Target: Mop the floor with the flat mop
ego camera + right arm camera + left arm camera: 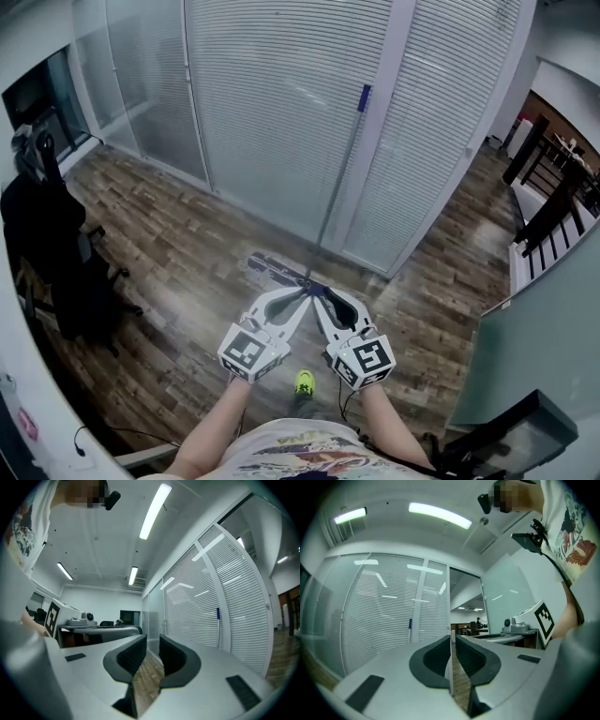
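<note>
The flat mop leans against the blind-covered glass partition. Its thin handle [339, 178] has a blue tip, and its flat head [275, 266] lies on the wood floor. My left gripper [306, 291] and right gripper [317, 292] point level toward the foot of the mop, side by side, just short of the head. Both are shut with nothing between the jaws. In the left gripper view the left gripper [452, 641] shows the handle [410, 631] off to the left. In the right gripper view the right gripper [152, 645] has the handle [218, 626] to its right.
A black office chair [58, 258] draped with dark cloth stands at the left. The glass partition [272, 112] closes off the far side. Dark railings [553, 192] and a frosted glass panel [539, 328] stand at the right. A small green object [305, 382] lies on the floor near the person.
</note>
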A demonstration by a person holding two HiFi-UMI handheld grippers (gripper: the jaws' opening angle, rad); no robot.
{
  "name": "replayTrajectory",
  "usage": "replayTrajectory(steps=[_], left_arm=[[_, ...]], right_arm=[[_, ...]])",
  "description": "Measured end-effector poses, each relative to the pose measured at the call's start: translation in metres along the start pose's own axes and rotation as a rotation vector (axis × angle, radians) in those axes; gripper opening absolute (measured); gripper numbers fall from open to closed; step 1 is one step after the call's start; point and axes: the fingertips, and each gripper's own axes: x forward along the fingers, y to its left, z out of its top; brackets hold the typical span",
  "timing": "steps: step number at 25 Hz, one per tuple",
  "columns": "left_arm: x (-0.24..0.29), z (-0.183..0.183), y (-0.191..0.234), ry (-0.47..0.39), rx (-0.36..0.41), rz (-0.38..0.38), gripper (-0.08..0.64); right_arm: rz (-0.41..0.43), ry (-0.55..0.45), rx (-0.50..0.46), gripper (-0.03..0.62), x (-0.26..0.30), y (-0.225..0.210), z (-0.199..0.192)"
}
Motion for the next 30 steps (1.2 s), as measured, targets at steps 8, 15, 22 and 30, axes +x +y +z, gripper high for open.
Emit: replayTrajectory(steps=[8,15,22,30], left_arm=[[0.119,-0.003,0.049,0.038,0.046,0.000,0.014],[0.190,-0.017,0.095,0.092,0.085,0.032,0.014],[0.233,-0.024,0.119,0.089,0.087,0.020,0.014],[0.280,-0.039,0.172,0.039,0.071,0.003,0.014]], right_arm=[[-0.023,-0.038,0.055,0.064,0.052,-0.123,0.007],[0.020,-0.059,0.056,0.072,0.095,-0.195,0.003],[0.024,-0.051,0.014,0.081,0.121,-0.241,0.002],[-0.055,-0.014,-0.024,0.081,0.163,-0.295,-0.007]])
